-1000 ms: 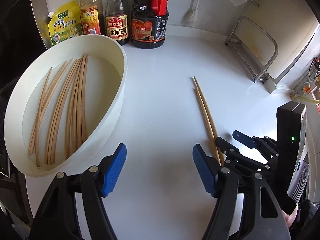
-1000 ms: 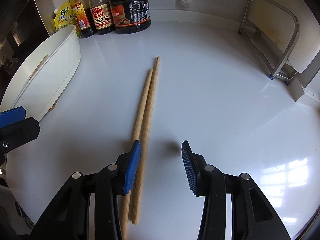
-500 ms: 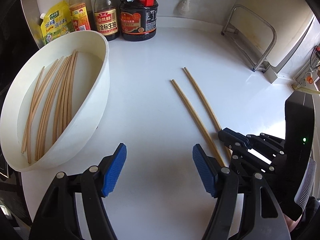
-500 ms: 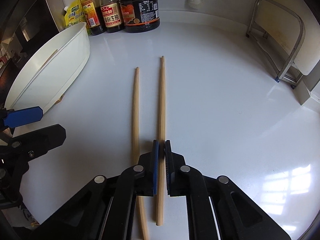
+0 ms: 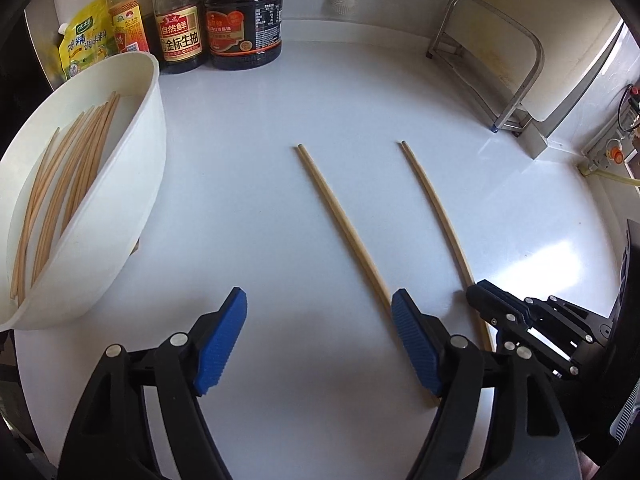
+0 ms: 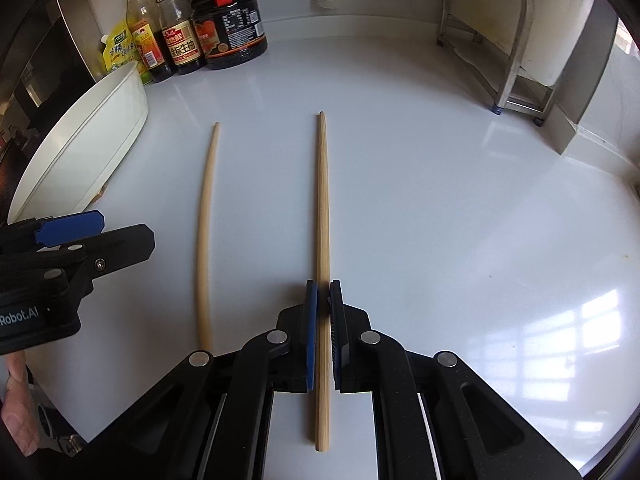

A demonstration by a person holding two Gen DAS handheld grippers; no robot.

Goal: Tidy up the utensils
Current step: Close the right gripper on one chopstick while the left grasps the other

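On the white surface (image 6: 440, 200), the right hand-held gripper (image 6: 323, 332) is clamping one chopstick (image 6: 322, 208) apart from its mate (image 6: 202, 240), presumably for the white basin (image 5: 132, 208), while the left hand-held gripper (image 5: 318, 344), empty, has just been widening beside the mate.

bright daylight from the right glares off the white counter (image 6: 440, 208); fisheye edges curve, sharp focus.
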